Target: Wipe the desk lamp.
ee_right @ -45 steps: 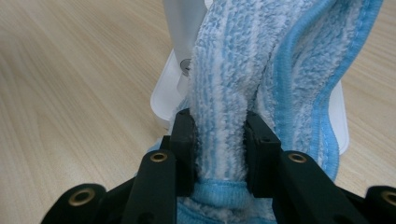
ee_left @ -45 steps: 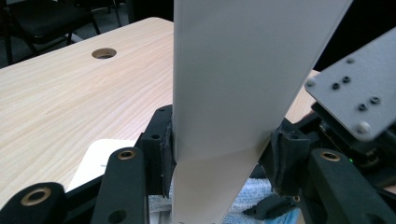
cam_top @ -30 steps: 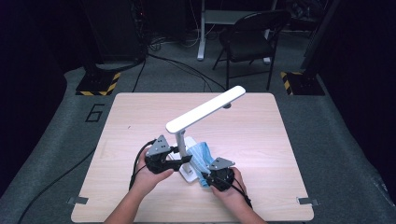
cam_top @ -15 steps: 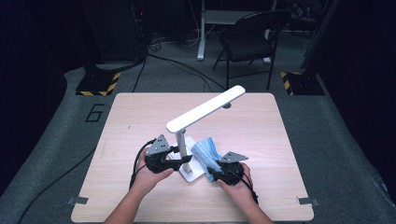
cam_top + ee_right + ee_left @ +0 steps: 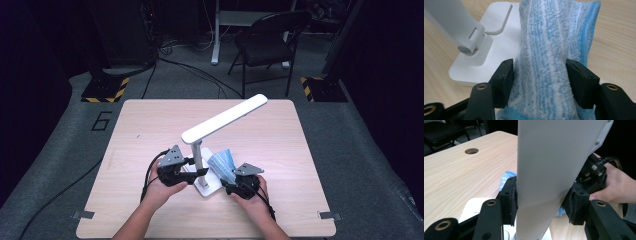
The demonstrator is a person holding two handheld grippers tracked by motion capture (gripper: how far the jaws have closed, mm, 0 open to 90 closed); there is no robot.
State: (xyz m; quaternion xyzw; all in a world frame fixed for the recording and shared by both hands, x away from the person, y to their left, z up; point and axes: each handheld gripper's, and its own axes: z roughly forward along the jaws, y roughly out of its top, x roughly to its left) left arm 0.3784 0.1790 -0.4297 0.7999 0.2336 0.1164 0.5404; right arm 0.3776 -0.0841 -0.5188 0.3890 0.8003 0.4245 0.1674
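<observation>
Gripping lamp stem (image 5: 544,170), blue cloth (image 5: 549,62) alongside

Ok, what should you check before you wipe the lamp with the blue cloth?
1. Lamp steady: ok. The left gripper has its jaws closed on the lamp's post.
2. Lamp base flat on the table: ok.
3. Cloth held tight: not ok. The right gripper has just been opening its jaws. The cloth sits between them, but whether the pads press it, cannot tell.
4. Cloth touching the lamp: ok, it lies against the base.
5. Cables clear of the lamp: cannot tell.
</observation>
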